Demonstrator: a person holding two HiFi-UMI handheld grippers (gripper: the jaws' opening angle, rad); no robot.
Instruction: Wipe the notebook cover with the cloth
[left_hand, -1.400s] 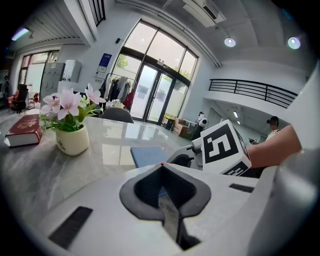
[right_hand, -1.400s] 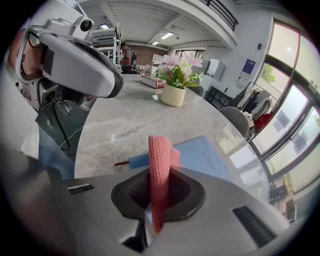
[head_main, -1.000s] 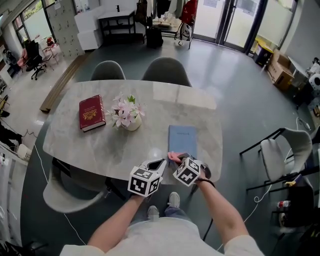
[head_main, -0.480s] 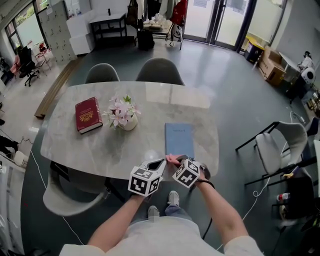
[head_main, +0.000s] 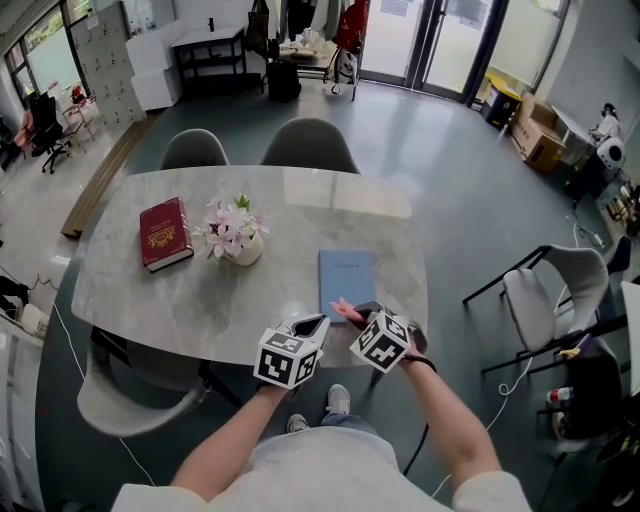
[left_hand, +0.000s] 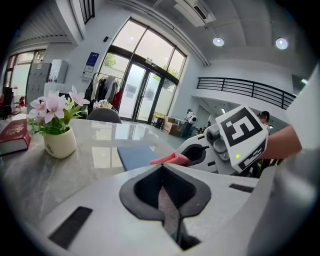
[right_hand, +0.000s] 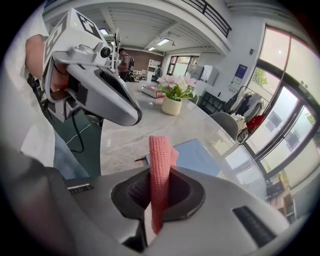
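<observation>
Right gripper (right_hand: 155, 192), clamped on the pink cloth (right_hand: 160, 165), we find at the 6 o'clock edge of the blue notebook (head_main: 346, 279), with the left gripper (left_hand: 167, 212), jaws together, at its 9 o'clock.

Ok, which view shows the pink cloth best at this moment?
The right gripper view: the cloth stands upright, clamped in the right gripper, its knit visible. The head view shows only a small pink tip by the notebook; the left gripper view shows a sliver.
</observation>
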